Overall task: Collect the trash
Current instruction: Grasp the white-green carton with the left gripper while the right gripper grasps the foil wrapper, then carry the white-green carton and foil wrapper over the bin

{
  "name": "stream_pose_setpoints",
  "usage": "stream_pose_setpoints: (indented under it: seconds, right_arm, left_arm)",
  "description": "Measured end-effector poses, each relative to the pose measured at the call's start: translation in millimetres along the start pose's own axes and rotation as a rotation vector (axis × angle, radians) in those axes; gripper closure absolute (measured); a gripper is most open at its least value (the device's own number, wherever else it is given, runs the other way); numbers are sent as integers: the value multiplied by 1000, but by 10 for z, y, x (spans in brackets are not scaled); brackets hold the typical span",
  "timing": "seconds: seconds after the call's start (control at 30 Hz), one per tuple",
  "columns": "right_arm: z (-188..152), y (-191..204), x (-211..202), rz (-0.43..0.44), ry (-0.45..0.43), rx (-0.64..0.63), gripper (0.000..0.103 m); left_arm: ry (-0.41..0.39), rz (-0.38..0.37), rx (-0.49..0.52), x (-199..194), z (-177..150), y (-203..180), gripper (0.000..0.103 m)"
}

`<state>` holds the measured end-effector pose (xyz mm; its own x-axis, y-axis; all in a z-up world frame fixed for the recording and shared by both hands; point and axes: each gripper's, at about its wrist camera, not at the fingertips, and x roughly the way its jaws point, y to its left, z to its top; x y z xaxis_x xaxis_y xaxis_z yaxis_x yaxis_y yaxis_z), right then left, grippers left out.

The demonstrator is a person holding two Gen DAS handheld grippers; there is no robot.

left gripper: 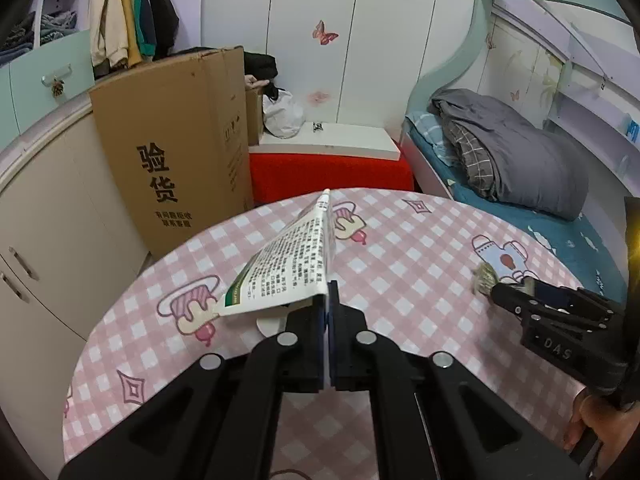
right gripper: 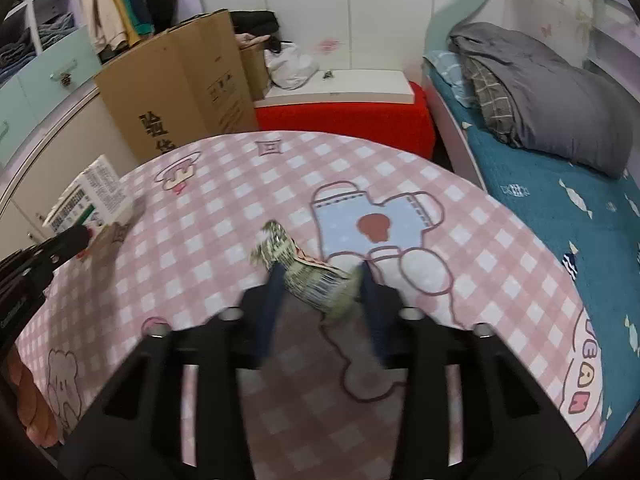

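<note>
wrapper [right gripper: 316, 280]: crumpled, feather-light, squashy; on table [right gripper: 224, 208], pinch the fat middle
right gripper [right gripper: 320, 284]: fingers straddling wrapper, contact too blurry to call
box [left gripper: 280, 264]: flattened, thin card, bendy
left gripper [left gripper: 329, 292]: clamped on box edge

We are looking at a pink-and-white checked tablecloth [right gripper: 224, 208] with cartoon prints, a white carton [left gripper: 280, 264] bearing black text and a green stripe, a crumpled green-and-white wrapper [right gripper: 308, 272], a brown cardboard box [left gripper: 172, 140], a red bench [left gripper: 332, 174] and teal bedding [right gripper: 560, 208].
</note>
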<state>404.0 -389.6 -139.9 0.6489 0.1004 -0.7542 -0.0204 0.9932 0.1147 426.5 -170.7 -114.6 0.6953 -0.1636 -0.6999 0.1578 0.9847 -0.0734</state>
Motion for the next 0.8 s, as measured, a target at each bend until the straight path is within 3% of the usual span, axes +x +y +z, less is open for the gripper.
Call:
stream_pose_setpoints:
  seconds: [0.1, 0.4, 0.6, 0.8]
  right_arm:
    - [-41, 32, -30, 21, -2, 6, 91]
    - [-277, 415, -439, 61, -70, 2, 95]
    - [-417, 882, -853, 121, -114, -28, 95]
    - [-629, 1593, -1270, 224, -146, -92, 95]
  left_arm:
    - [7, -10, -3, 4, -4, 5, 101]
    - [23, -59, 1, -221, -80, 10, 101]
    - [0, -97, -19, -688, -211, 283, 101]
    - [-52, -106, -56, -1236, -413, 716, 101]
